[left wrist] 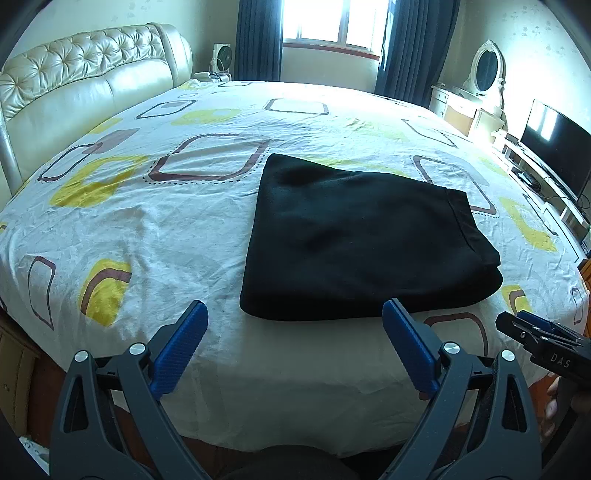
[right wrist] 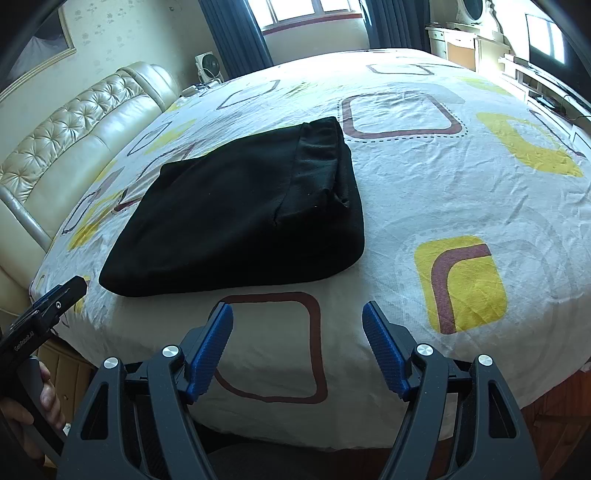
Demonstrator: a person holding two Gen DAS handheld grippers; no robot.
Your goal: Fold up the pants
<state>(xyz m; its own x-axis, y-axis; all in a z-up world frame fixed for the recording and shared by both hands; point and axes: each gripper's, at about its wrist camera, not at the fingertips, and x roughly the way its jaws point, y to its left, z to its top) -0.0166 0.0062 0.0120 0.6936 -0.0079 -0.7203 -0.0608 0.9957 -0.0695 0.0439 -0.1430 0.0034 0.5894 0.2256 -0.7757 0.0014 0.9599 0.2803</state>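
Black pants (left wrist: 358, 240) lie folded into a compact rectangle on the bed, with the waistband on the right side; they also show in the right wrist view (right wrist: 240, 218). My left gripper (left wrist: 295, 314) is open and empty, held just in front of the pants' near edge. My right gripper (right wrist: 297, 314) is open and empty, held near the bed's front edge, to the right of the pants. The right gripper's side shows at the right edge of the left wrist view (left wrist: 543, 336). The left gripper's side shows at the left edge of the right wrist view (right wrist: 44, 314).
The bed sheet (left wrist: 147, 229) is white with yellow and brown squares. A cream tufted headboard (left wrist: 74, 85) stands at the left. A TV (left wrist: 557, 144) and a dresser with an oval mirror (left wrist: 487, 66) stand at the right. A window with dark curtains (left wrist: 332, 22) is at the back.
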